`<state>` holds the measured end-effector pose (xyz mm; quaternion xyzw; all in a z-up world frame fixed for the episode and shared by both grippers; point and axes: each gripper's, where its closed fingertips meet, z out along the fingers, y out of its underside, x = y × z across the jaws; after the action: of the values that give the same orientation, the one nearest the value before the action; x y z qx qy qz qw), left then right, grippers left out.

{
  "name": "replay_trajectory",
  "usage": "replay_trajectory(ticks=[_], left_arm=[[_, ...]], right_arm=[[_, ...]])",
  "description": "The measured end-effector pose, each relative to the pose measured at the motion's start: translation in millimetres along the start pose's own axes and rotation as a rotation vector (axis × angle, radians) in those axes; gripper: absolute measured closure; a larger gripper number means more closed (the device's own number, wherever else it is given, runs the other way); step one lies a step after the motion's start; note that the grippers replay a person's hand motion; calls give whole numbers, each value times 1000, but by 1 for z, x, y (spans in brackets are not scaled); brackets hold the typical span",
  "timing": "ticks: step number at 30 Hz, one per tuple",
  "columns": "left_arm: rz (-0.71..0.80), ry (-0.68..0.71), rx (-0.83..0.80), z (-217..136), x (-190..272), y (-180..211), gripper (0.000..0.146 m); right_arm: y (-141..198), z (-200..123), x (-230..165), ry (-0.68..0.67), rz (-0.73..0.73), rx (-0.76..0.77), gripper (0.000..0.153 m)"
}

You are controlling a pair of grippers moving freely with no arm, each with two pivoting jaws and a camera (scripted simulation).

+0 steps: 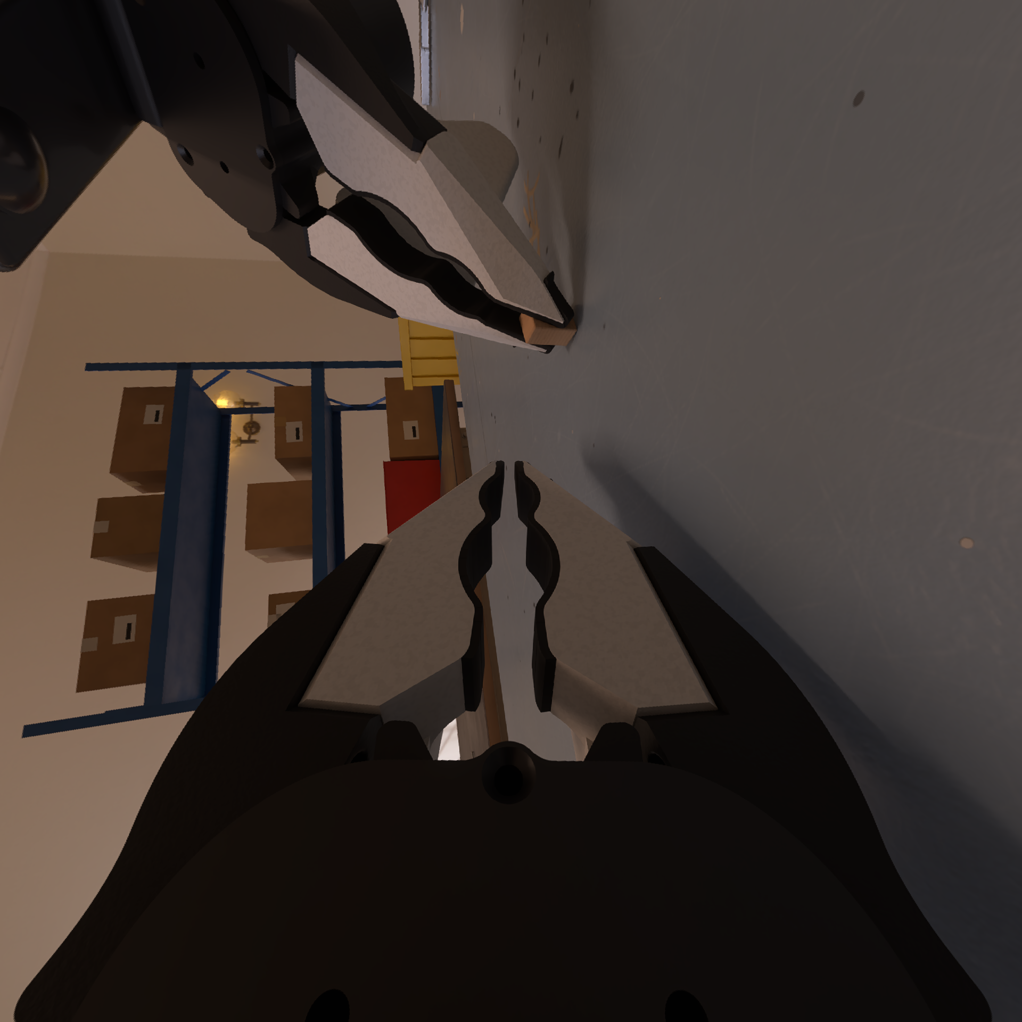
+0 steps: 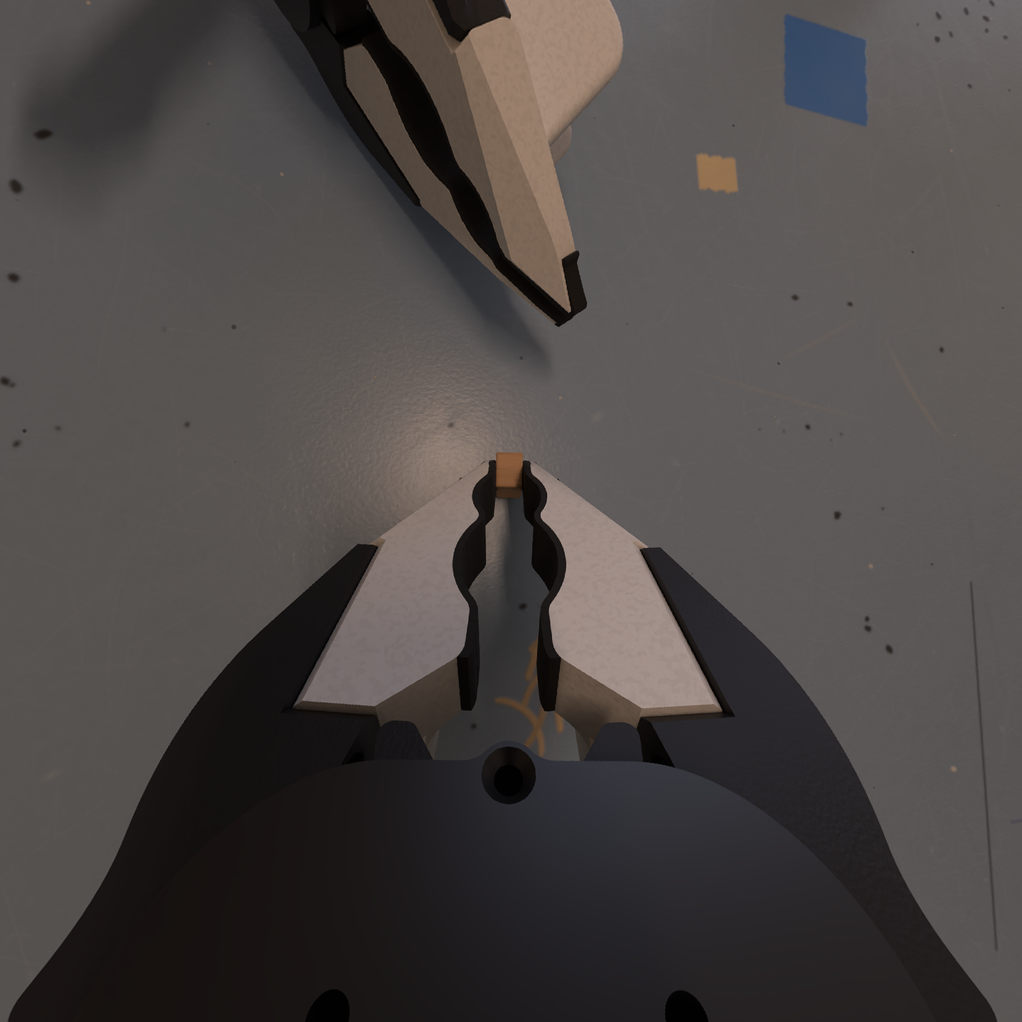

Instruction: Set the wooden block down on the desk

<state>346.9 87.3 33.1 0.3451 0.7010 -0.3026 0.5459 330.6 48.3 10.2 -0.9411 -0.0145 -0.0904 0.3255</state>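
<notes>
The wooden block [image 2: 507,474] is a small tan piece pinched between the tips of my right gripper [image 2: 507,480], which is shut on it and points down at the grey desk [image 2: 221,387]. In the left wrist view the block [image 1: 547,330] sits at the right gripper's tips [image 1: 553,332], with its far end against the desk surface [image 1: 774,498]. My left gripper [image 1: 509,470] is shut and empty, held level beside the desk top. It also shows in the right wrist view [image 2: 569,312], a short way beyond the block.
A blue patch [image 2: 825,69] and a small tan patch [image 2: 717,172] lie flat on the speckled desk. Beyond the desk edge stand blue shelves with cardboard boxes [image 1: 221,525], a yellow crate [image 1: 428,354] and a red box [image 1: 412,492].
</notes>
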Motion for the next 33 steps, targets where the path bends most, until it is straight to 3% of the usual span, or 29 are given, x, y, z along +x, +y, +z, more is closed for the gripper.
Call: replay_trajectory(ticks=[16, 21, 24, 27, 33], left_arm=[[-9, 5, 0, 0, 1, 0, 143], [-8, 4, 0, 0, 0, 0, 143], [-8, 4, 0, 0, 0, 0, 143], [-10, 5, 2, 0, 1, 0, 143], [-14, 9, 3, 0, 1, 0, 142]], right_arm=[[-9, -2, 2, 10, 18, 60, 141], [-10, -40, 19, 48, 68, 175, 141], [25, -89, 51, 184, 178, 149, 142], [81, -132, 77, 300, 227, -25, 143], [164, -160, 89, 217, 103, -356, 143]])
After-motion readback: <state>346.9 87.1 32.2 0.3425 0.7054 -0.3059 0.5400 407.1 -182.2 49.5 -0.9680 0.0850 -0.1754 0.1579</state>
